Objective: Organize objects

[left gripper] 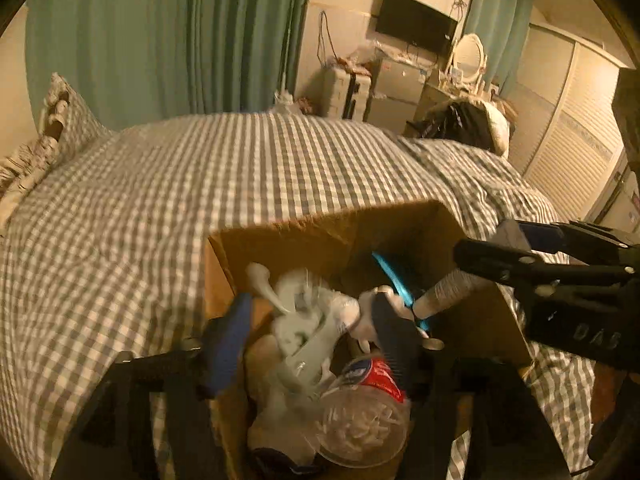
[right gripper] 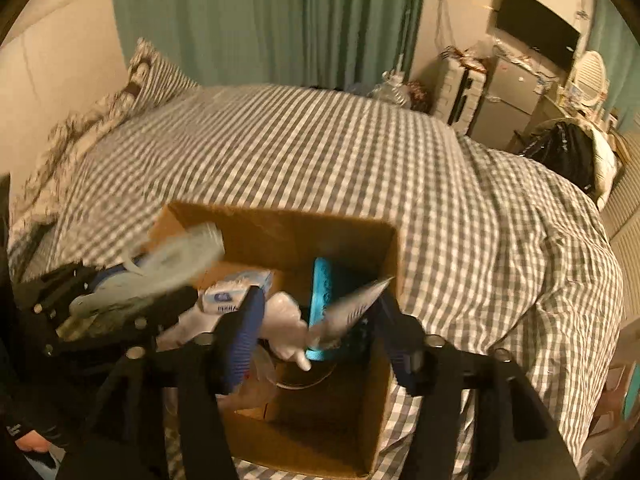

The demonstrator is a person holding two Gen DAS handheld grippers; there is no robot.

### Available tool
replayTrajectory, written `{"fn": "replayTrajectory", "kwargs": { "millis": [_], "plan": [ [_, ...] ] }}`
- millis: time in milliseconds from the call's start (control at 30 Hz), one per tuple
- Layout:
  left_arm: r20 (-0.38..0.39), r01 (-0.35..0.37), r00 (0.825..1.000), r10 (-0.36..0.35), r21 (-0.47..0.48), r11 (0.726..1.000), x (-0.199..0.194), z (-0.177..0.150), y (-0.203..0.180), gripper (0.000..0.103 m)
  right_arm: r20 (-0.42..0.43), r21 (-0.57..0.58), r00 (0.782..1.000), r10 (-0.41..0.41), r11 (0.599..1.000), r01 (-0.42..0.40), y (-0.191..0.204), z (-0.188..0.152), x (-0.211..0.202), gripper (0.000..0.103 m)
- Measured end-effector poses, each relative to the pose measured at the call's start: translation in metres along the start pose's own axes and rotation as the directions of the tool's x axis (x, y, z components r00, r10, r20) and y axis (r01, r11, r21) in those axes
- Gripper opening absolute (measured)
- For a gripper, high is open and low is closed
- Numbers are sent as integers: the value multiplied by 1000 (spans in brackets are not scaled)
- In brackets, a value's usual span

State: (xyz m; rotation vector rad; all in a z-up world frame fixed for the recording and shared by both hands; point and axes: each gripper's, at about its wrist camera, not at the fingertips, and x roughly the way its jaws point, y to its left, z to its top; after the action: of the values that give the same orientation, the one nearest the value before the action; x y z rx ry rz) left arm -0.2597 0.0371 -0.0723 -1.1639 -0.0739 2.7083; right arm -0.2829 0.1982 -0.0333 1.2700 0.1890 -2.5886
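Observation:
An open cardboard box (left gripper: 288,236) (right gripper: 280,228) sits on the checked bed. My left gripper (left gripper: 312,316) is over the box with a pale plastic spray-type item (left gripper: 300,320) between its wide-apart fingers; that item also shows blurred in the right wrist view (right gripper: 160,272). My right gripper (right gripper: 320,312) (left gripper: 480,264) is over the box with a silver-white tube (right gripper: 352,304) (left gripper: 440,292) between its fingers, which stand apart. In the box lie a turquoise comb (right gripper: 322,292) (left gripper: 394,280), a white carton (right gripper: 232,292), a white bottle (right gripper: 286,320) and a clear jar with a red label (left gripper: 368,408).
The grey-and-white checked bedcover (left gripper: 200,184) spreads around the box. A pillow (left gripper: 60,116) lies at the far left, green curtains (left gripper: 168,40) hang behind. A black bag (left gripper: 460,120), cabinets and a wall TV (left gripper: 416,24) stand at the far right.

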Motion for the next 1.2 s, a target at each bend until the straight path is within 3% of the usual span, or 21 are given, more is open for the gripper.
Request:
{"fn": "replayTrajectory", "kwargs": {
  "millis": [167, 367, 567, 833, 1000, 1067, 1200],
  "plan": [
    [66, -46, 997, 46, 2, 999, -24, 11, 0, 91, 79, 45, 996, -33, 999, 29, -6, 7, -31, 64],
    [141, -54, 988, 57, -26, 998, -66, 20, -3, 98, 187, 53, 980, -64, 997, 55, -4, 9, -84, 69],
    [248, -57, 967, 60, -21, 998, -126, 28, -17, 103, 298, 35, 951, -79, 997, 72, 8, -1, -150, 74],
    [394, -83, 917, 68, 21, 996, -210, 27, -40, 103, 468, 33, 877, -108, 994, 105, 25, -27, -243, 86],
    [474, -108, 876, 94, 3, 994, -247, 14, -45, 103, 588, 65, 800, -124, 992, 106, 27, -49, -286, 98],
    [484, -98, 870, 94, -16, 995, -253, 7, -44, 103, 624, 67, 770, -132, 991, 115, 28, -60, -294, 103],
    [499, -93, 859, 115, -68, 993, -255, -11, -39, 103, 646, 47, 754, -119, 992, 117, 26, -80, -292, 103]
  ]
}}
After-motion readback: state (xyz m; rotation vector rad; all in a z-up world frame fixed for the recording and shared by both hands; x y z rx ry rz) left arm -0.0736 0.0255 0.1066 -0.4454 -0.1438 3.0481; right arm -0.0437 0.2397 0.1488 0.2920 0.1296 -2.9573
